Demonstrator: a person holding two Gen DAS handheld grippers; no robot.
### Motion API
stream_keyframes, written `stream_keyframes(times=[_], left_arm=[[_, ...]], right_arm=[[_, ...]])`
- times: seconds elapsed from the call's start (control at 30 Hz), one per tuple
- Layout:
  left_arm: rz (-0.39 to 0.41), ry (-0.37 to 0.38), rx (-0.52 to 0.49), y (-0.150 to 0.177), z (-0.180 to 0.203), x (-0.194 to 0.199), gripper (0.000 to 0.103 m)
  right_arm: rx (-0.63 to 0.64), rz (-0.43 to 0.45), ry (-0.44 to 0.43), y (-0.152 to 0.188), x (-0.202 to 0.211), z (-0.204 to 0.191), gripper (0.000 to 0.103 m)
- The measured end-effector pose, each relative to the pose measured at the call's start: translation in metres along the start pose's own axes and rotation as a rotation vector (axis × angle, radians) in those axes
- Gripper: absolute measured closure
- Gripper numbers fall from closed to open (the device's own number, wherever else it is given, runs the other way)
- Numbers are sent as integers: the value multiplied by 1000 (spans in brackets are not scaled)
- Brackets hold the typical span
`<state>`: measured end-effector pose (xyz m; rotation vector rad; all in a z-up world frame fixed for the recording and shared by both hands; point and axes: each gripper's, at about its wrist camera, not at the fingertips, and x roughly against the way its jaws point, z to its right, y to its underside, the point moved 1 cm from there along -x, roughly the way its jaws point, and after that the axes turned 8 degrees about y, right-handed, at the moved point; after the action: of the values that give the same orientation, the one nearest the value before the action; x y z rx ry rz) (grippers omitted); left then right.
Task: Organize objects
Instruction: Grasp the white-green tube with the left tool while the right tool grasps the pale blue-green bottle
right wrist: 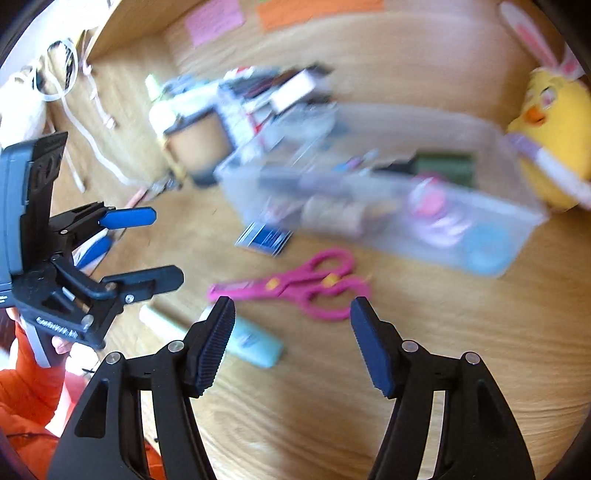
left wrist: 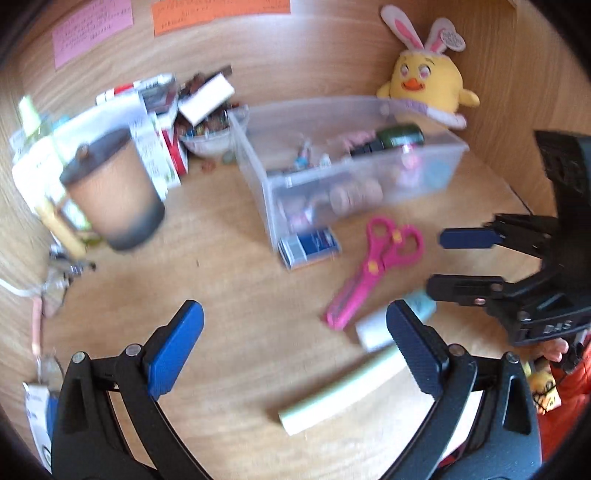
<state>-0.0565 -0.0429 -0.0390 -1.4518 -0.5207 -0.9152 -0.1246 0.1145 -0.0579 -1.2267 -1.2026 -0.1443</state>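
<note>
Desk: left-view cup sharper

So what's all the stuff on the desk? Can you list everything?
Scissors: one, pink, in front of the bin.
Storage bin: one, clear, mid-desk, holding small items.
Chick plush: one, yellow with bunny ears, behind the bin.
Cup: one, brown with dark lid, left.
Tube: one, pale blue and white, near the scissors.
Pale green roll: one, nearest the camera.
Blue card pack: one, against the bin.
Paper notes: two, pink and orange, back wall.
Left gripper: open, empty.
Right gripper: open, empty.
</note>
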Motion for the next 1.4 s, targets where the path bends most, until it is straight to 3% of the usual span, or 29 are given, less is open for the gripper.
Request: stream_keyframes(times=[0.23, 0.33, 0.4, 0.47, 0.57, 0.67, 0.83, 1.0, 1.17, 1.4], left_arm=[[-46, 70, -54, 30, 13, -9, 3], [-50, 98, -59, 35, 15, -14, 5], [-55, 117, -58, 37, 16, -16, 17], [-69, 132, -55, 39, 17, -18, 30], [-56, 114, -61, 43, 18, -16, 40], [-47, 114, -48, 45, 16, -12, 55], [-48, 131, -39, 44, 18, -11, 69], [-46, 149, -74, 42, 35, -15, 72], [-33, 112, -104, 37, 48, -21, 88], [2, 102, -87, 23, 49, -16, 88]], right_arm=[[92, -33, 9, 9, -16, -29, 45], [143, -43, 16, 8, -18, -39, 59], [175, -63, 10, 7, -22, -43, 69], [195, -82, 8, 6, -25, -45, 73], [220, -97, 36, 7, -27, -44, 82], [215, -97, 61, 12, -23, -38, 82], [159, -87, 97, 25, -10, -19, 82], [87, -75, 112, 34, 3, -3, 82], [19, -47, 99, 37, 11, 7, 82], [-10, 16, 102, 30, 23, 6, 82]])
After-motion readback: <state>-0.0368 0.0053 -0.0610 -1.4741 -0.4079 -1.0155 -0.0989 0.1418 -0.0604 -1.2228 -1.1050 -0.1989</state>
